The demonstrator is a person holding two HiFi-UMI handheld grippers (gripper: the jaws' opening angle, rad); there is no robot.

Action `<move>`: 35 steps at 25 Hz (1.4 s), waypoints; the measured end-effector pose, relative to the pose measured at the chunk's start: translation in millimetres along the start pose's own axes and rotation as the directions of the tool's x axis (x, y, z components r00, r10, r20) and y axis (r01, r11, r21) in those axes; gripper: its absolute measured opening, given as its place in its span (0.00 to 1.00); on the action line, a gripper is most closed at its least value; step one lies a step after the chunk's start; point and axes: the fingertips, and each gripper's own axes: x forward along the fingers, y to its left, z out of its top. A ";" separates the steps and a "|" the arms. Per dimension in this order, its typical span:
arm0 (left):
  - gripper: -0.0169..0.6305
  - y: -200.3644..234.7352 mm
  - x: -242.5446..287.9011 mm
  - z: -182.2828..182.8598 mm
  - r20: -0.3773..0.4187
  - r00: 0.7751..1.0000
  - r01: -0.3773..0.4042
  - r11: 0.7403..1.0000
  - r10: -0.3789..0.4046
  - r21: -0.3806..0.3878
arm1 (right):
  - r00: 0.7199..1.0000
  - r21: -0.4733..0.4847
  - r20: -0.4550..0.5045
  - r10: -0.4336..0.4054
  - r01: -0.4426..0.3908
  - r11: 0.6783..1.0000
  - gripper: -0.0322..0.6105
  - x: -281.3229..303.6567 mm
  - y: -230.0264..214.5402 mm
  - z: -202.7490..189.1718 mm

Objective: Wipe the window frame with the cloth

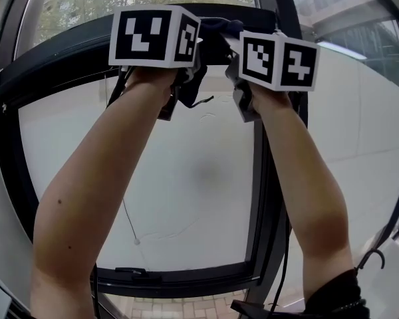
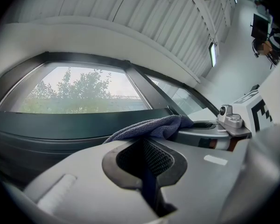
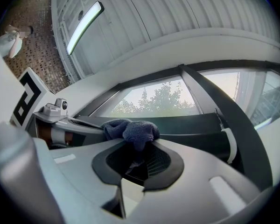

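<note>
Though crumpled, cloth dark blue-grey.

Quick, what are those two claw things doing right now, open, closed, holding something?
Left gripper: jaws shut on the cloth.
Right gripper: jaws shut on the other end of the same cloth.

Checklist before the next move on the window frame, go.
1. Left gripper shut on cloth: ok.
2. Right gripper shut on cloth: ok.
3. Cloth spans both grippers: ok.
4. Cloth at top of frame: ok.
5. Cloth pressed against frame: cannot tell.
</note>
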 end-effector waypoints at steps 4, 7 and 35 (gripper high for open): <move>0.02 -41.4 27.3 10.9 0.010 1.000 -0.001 1.000 0.001 -0.003 | 1.000 -0.010 -0.001 -0.006 0.006 1.000 0.14 -25.0 -48.1 2.5; 0.02 -86.7 51.4 23.9 0.020 1.000 0.002 1.000 -0.002 -0.006 | 1.000 -0.023 -0.009 -0.022 0.022 0.999 0.14 -54.0 -94.3 8.3; 0.02 -147.0 90.6 26.8 0.058 0.994 0.094 0.995 -0.092 -0.027 | 0.991 -0.043 -0.044 -0.125 0.124 0.991 0.14 -88.7 -164.6 1.4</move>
